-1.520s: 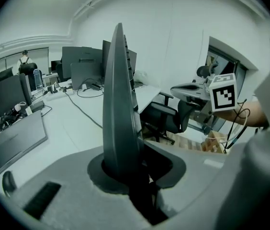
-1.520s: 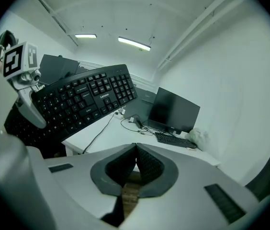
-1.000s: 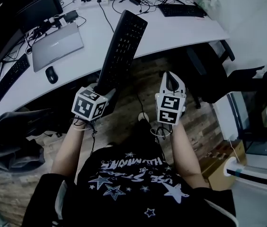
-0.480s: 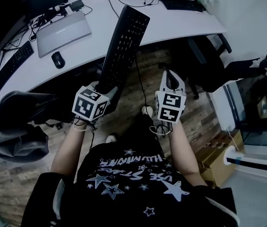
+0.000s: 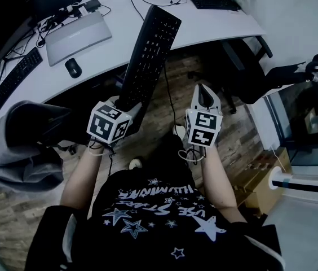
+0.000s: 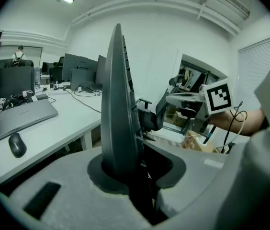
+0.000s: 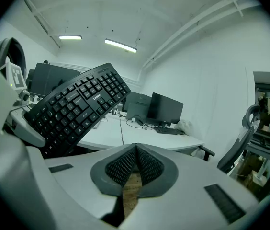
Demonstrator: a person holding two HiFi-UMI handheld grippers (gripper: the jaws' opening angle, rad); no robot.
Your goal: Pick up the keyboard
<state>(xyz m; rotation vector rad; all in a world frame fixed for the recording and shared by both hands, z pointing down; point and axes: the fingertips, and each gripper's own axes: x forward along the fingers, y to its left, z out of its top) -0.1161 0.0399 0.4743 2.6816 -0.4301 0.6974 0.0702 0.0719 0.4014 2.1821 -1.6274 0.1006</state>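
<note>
Black keyboard [image 5: 148,58] is up in the air, off the desk, above the wooden floor [image 5: 164,103]. It slants from the left gripper [image 5: 126,103] out toward 1 o'clock, far end over the edge of the white desk [image 5: 204,30]. Left gripper's jaws are part-way open and clamped on the keyboard's near short end. In the left gripper view the board stands edge-on between the pads, both pressing on it. The key side faces the right gripper [image 5: 204,92], which sits at 3 o'clock of the left one, near but not touching the keyboard. Right gripper's jaws are closed together with nothing between them, only floor showing past the tips.

On the desk:
- Closed grey laptop [image 5: 77,35] at 10 o'clock of the held keyboard.
- Black mouse [image 5: 73,67] just beside it, at 6 o'clock of the laptop.
- Second keyboard [image 5: 15,78] at 9 o'clock, third keyboard [image 5: 212,3] at 1 o'clock.

Dark office chair [image 5: 249,72] stands at 3 o'clock, beside the desk.
</note>
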